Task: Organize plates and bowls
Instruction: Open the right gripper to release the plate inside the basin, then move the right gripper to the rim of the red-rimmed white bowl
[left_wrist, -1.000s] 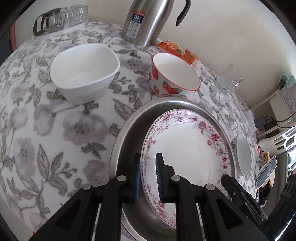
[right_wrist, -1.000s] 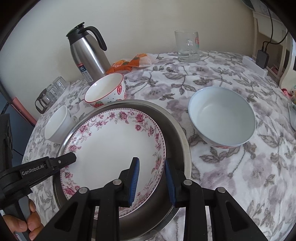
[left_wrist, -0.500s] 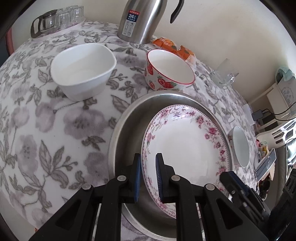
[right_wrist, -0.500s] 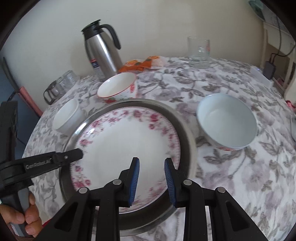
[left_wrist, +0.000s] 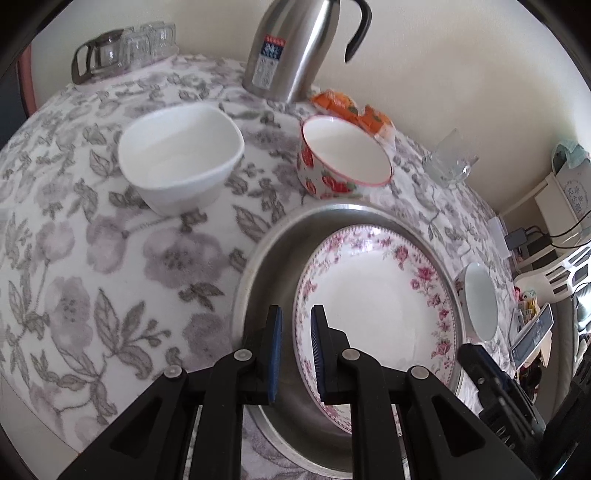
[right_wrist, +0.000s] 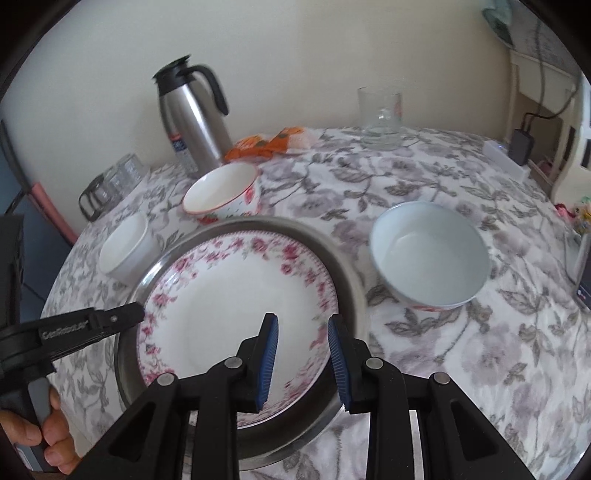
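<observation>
Blue rubber pads lined both grippers. The right gripper (right_wrist: 301, 354) hung above the near rim of the floral plate (right_wrist: 229, 314), its jaws parted and just widened further, the plate's rim showing below the gap with neither pad pressing on it. The left gripper (left_wrist: 295, 350) was at the plate's opposite rim, its jaws drawn nearly together; the rim of the floral plate (left_wrist: 376, 306) showed in the narrow gap between the pads, though whether they pinched it could not be told. In the right wrist view that gripper reached in from the left, with a person's hand (right_wrist: 40, 435) on its handle.

The plate lay inside a wide steel basin (right_wrist: 349, 280) on the flowered tablecloth (right_wrist: 461, 354), shifted toward the left gripper's side of the basin. To the right of the right jaws, just beside the basin, stood a pale blue bowl (right_wrist: 428, 258), empty and upright. Beyond the basin's far rim stood a strawberry bowl (right_wrist: 221, 194), very close to the rim. To the left of it, apart from the basin, sat a small white bowl (right_wrist: 123, 249).

Farther back stood a steel thermos jug (right_wrist: 190, 118), an orange packet (right_wrist: 269, 144) beside it, a glass mug (right_wrist: 380, 114) to the right, and a rack of glasses (right_wrist: 110, 182) at the far left edge.
</observation>
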